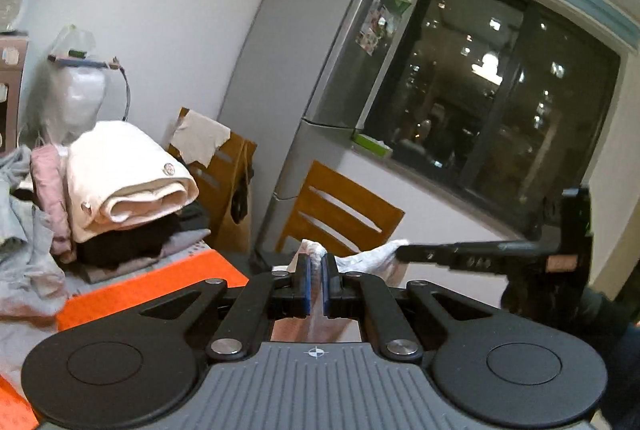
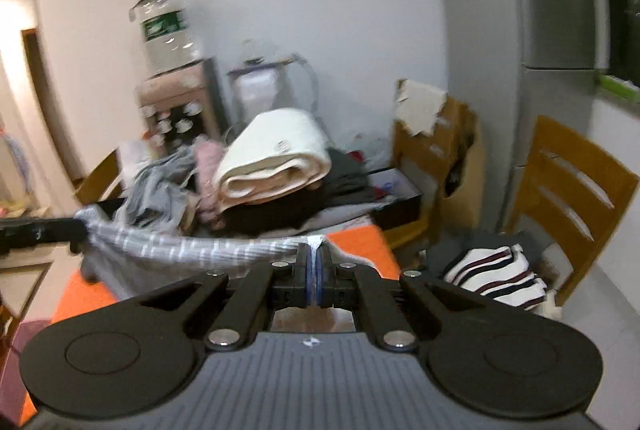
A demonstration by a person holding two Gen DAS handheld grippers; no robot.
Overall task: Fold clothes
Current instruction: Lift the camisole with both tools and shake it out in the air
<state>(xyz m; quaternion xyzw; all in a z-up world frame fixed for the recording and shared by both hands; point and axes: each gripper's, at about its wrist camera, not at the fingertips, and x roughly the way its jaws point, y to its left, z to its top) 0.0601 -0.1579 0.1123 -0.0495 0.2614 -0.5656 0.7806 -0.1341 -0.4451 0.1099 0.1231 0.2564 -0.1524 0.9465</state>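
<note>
The left tool is clamped on a corner of a grey-and-white striped garment; the right tool pinches another corner, and the cloth stretches taut between them across the lower middle of the right view; behind, in mid-frame, a rolled cream garment tops a heap of clothes on the orange-covered table; a wooden chair at right carries folded striped clothes.

Indoor artificial light, moderately bright, flat, soft shadows. Window dark, only small lit points outside. Bright overexposed patch far left in right wrist view. Strong fisheye bending, black corners. Right view motion-blurred: striped garment and water bottle smeared. Left view sharper.
</note>
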